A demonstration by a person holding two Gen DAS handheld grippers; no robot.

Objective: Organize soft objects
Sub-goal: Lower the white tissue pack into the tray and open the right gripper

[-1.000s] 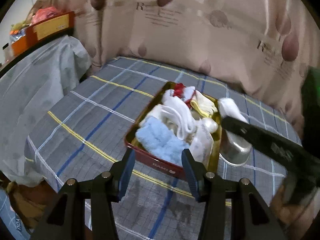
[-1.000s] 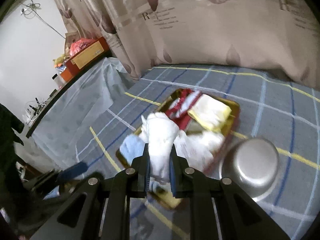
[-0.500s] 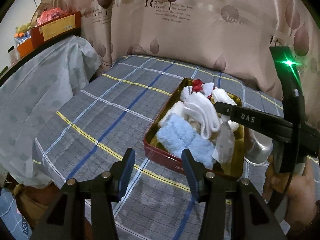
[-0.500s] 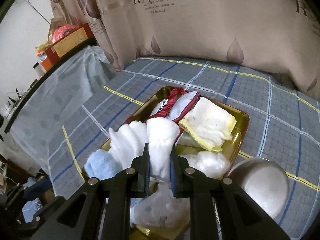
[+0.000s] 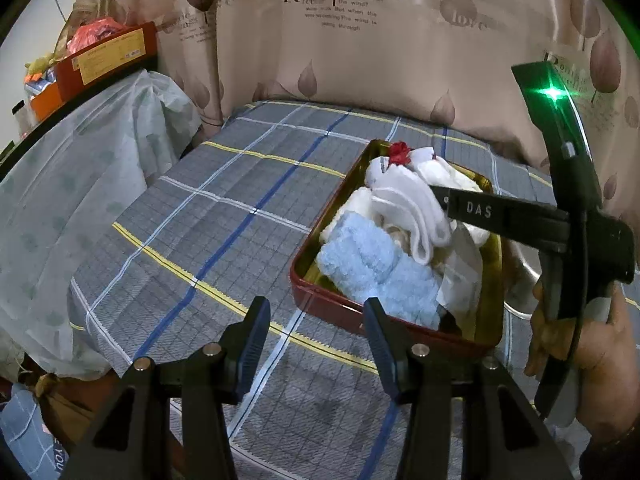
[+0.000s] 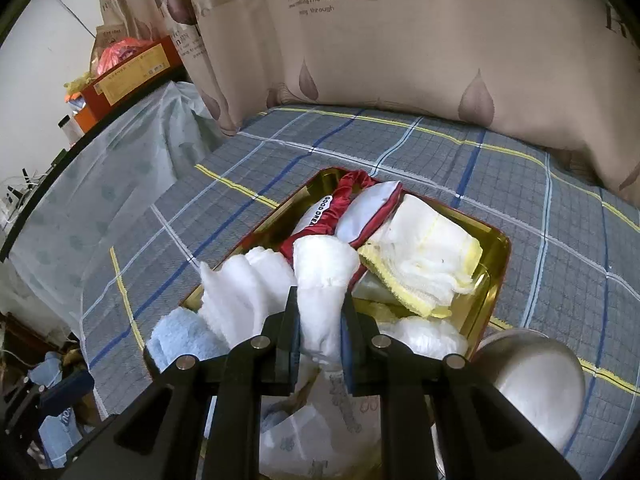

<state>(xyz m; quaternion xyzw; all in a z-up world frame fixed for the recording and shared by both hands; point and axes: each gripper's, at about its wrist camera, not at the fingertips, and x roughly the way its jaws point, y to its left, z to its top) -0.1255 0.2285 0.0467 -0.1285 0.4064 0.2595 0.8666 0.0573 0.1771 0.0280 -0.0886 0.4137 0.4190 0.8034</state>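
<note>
Terry cloth, gauze and plush fill a shallow rectangular tin (image 6: 498, 248) — red-lacquered outside, gold and glossy inside, with rounded corners — which sits on a bed spread with a grey plaid sheet (image 5: 224, 208) crossed by yellow, blue and white lines.

The right gripper (image 6: 320, 330) has its jaws closed on a white sock (image 6: 324, 280), a soft ribbed tube pinched at its middle and bulging above the black fingers, held over the near half of the tin. Beside it on the left lies a fluffy white cloth (image 6: 240, 292), and lower left a nubbly light-blue towel (image 6: 180, 340). Toward the far end are a folded white gauze cloth with a yellow stitched border (image 6: 424, 264) and a satiny white-and-red pouch (image 6: 360, 208) with a gathered red edge and printed lettering. A crinkly clear plastic bag (image 6: 320, 424) sits under the jaws.

The left gripper (image 5: 316, 340) hovers low over the sheet just in front of the tin's near edge, jaws spread wide and holding nothing. In its view the blue towel (image 5: 372, 272) fills the tin's near corner, and the right gripper's black arm reaches in from the right.

A smooth, dull metal bowl (image 6: 536, 376) rests upside down, touching or just beside the tin's right corner. A beige curtain (image 6: 400, 40) printed with leaves hangs behind the bed.
</note>
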